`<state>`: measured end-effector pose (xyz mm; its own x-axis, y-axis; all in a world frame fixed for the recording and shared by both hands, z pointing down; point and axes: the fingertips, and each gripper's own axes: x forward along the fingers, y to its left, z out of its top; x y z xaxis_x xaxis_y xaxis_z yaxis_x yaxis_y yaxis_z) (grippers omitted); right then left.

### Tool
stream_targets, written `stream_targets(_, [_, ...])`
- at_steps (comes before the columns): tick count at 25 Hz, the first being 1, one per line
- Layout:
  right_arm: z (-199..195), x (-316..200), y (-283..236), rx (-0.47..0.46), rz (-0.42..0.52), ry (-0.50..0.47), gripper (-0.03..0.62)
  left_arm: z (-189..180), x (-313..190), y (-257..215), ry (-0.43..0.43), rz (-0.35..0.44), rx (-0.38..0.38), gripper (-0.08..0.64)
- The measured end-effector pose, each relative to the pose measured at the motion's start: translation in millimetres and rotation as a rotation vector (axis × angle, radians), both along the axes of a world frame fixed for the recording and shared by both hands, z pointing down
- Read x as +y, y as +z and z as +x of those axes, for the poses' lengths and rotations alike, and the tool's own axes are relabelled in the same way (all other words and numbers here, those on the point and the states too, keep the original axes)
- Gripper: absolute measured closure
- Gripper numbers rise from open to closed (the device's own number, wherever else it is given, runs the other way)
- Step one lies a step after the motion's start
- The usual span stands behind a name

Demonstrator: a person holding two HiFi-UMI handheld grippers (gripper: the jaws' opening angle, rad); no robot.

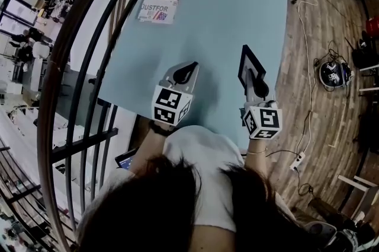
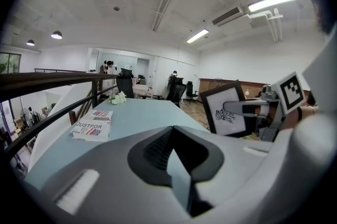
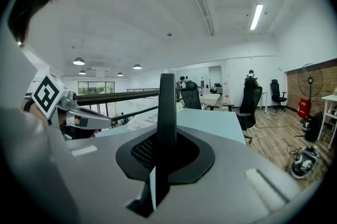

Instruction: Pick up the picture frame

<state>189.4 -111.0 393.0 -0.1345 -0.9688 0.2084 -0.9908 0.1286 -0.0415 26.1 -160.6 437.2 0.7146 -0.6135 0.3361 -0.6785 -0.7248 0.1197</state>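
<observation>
Picture frame (image 1: 247, 66) upright, pinched in right hand-held gripper (image 1: 258, 86); left hand-held gripper (image 1: 185, 73) alongside, jaws together, empty

Lighting: bright, even; ceiling strip lights (image 2: 271, 1) high above the fingers (image 2: 179, 178). Shadows: soft. Glare: mild at tubes. Distortion: heavy fisheye, black vignetted corners. Focus: foreground soft. Head view: dimmer, desaturated.
</observation>
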Motion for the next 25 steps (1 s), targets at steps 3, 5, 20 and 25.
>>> stream_targets(3, [-0.4, -0.5, 0.5, -0.002, 0.000, 0.002, 0.578, -0.9, -1.2, 0.2, -0.001, 0.002, -0.003, 0.503])
stream_targets(5, [-0.4, 0.2, 0.7, -0.001, -0.001, 0.002, 0.578, -0.7, -1.4, -1.1, 0.000, 0.005, -0.004, 0.503])
stream_targets(20, [-8.8, 0.6, 0.0, 0.000, -0.005, -0.028, 0.578, -3.6, -2.4, -9.2, -0.009, 0.018, 0.002, 0.503])
stream_targets(25, [-9.6, 0.0, -0.1, -0.003, -0.006, -0.029, 0.578, -6.8, -4.0, -9.8, -0.017, 0.019, 0.001, 0.503])
